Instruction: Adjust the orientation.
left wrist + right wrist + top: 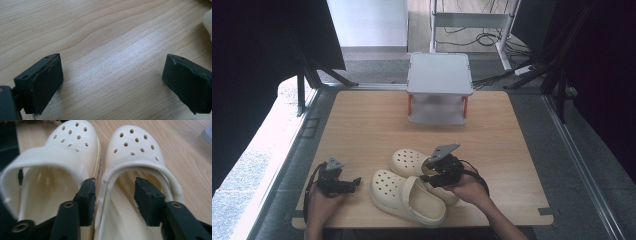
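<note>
two cream clogs side by side at the table's near edge
right gripper (113, 200) has its jaws parted astride the inner wall of the farther clog (136, 157), beside the nearer clog (407, 195); left gripper (111, 82), spread wide, rests over bare wooden table (362, 125); a grey shelf (439, 75) stands at the far edge.

High view overhead; gripper views close above table (362, 125)
</note>
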Demonstrator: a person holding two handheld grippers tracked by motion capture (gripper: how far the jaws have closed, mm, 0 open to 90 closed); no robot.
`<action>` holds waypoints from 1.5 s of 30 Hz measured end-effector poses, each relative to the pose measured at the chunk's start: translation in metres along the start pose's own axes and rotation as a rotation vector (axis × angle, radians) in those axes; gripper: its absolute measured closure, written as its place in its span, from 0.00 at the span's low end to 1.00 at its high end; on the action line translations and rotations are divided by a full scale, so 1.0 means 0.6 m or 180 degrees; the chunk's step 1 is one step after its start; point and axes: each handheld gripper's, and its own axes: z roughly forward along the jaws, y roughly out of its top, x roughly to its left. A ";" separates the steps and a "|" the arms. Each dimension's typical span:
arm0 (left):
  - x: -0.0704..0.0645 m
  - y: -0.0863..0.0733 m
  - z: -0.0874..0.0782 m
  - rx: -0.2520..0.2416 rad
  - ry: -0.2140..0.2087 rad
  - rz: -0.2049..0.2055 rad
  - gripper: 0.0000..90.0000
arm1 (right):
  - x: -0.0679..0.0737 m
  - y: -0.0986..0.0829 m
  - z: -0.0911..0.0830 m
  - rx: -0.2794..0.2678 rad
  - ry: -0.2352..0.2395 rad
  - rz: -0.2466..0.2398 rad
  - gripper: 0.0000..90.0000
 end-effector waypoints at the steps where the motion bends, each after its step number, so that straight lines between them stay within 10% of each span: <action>1: 0.000 0.000 0.000 -0.0002 0.0000 -0.0003 0.04 | -0.001 -0.002 -0.006 0.0003 0.0012 0.0001 0.53; 8: 0.000 0.000 0.000 -0.0001 0.0001 -0.0002 0.04 | 0.010 -0.013 -0.005 0.0134 0.0263 -0.0115 0.32; 19: 0.000 0.000 0.000 0.0002 0.0002 0.0000 0.04 | 0.020 0.014 0.076 0.0466 0.0331 -0.0085 0.21; 37: 0.000 0.001 0.001 -0.0004 -0.0002 -0.0008 0.04 | 0.023 0.039 0.117 0.0701 -0.0124 -0.0001 0.37; 45: 0.000 0.001 0.001 -0.0004 -0.0001 -0.0007 0.04 | 0.027 0.035 0.112 0.0684 0.0138 0.0140 0.70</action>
